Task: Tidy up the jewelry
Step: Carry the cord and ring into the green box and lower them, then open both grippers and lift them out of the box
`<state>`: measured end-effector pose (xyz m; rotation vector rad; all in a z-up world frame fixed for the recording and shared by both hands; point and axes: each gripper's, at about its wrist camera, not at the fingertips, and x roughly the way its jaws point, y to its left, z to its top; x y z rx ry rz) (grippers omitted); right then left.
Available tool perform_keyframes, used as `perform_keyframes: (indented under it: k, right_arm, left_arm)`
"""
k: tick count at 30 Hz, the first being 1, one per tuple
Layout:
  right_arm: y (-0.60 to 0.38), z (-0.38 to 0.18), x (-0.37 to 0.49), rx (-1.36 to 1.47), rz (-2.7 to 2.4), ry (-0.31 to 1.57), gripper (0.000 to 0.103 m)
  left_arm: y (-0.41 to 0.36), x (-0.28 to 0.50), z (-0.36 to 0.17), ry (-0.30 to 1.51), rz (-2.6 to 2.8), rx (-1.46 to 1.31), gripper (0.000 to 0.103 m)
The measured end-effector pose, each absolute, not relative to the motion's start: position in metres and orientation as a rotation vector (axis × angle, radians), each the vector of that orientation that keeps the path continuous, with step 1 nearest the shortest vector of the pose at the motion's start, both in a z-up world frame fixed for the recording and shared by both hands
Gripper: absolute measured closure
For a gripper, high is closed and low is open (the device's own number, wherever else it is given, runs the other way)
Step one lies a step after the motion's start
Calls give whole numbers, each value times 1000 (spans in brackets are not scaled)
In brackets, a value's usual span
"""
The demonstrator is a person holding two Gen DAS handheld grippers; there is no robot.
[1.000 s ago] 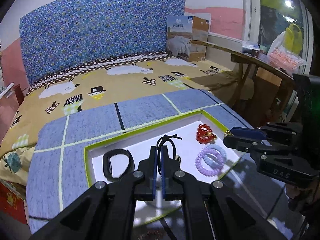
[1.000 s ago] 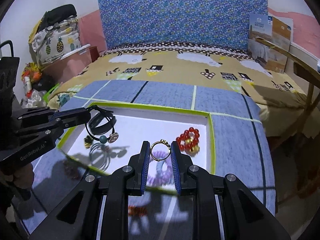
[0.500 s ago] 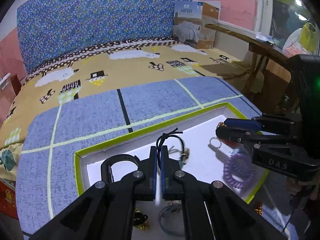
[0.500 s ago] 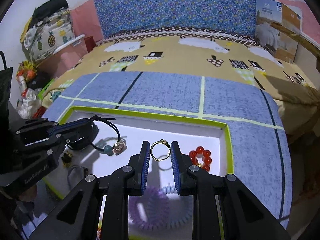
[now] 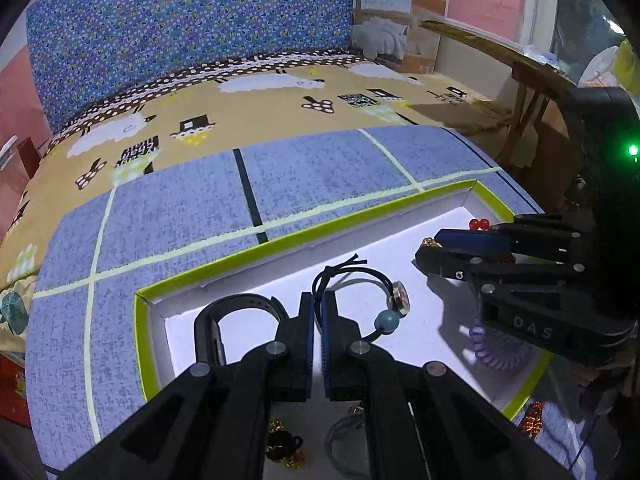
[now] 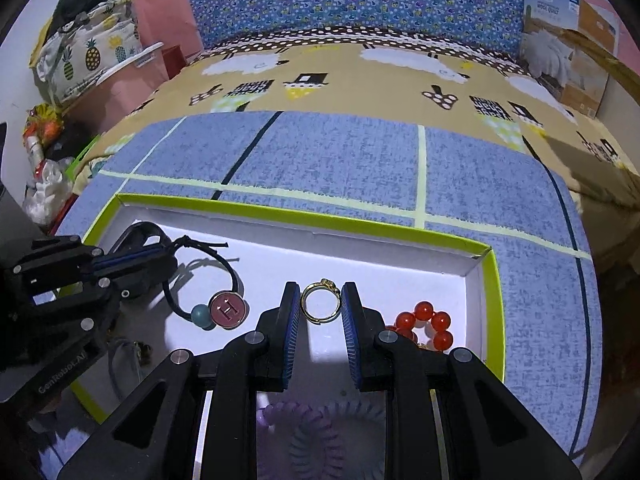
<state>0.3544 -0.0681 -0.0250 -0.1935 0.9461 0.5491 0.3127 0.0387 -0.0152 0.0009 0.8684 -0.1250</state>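
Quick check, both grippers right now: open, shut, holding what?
Left gripper: shut on the black cord bracelet.
Right gripper: shut on the gold ring.

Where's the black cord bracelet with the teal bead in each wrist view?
Left wrist: black cord bracelet centre, cord pinched in the left gripper, teal bead to the right of the gripper.
Right wrist: bracelet left of centre, bead beside a pink H charm, left gripper on its cord.
Shared landmark: green-rimmed white tray.
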Motion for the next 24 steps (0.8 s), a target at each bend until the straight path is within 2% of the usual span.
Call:
perform_keyframes:
  k: [6,8,10,24]
  right_arm:
    - [-66,-25,354,-209,547,950,81]
    - [-66,-25,353,-215,546,946,74]
    - [-66,-25,353,-214,544,944,72]
    - [-91,5,315,-152,547,862,72]
  left_arm:
    - [39,314,-17,881,-112,-8,99]
    - [40,314,-18,883,-106,-13,98]
    - [41,314,-19,885,-106,-20,98]
    - [49,273,0,802,-90,-44,97]
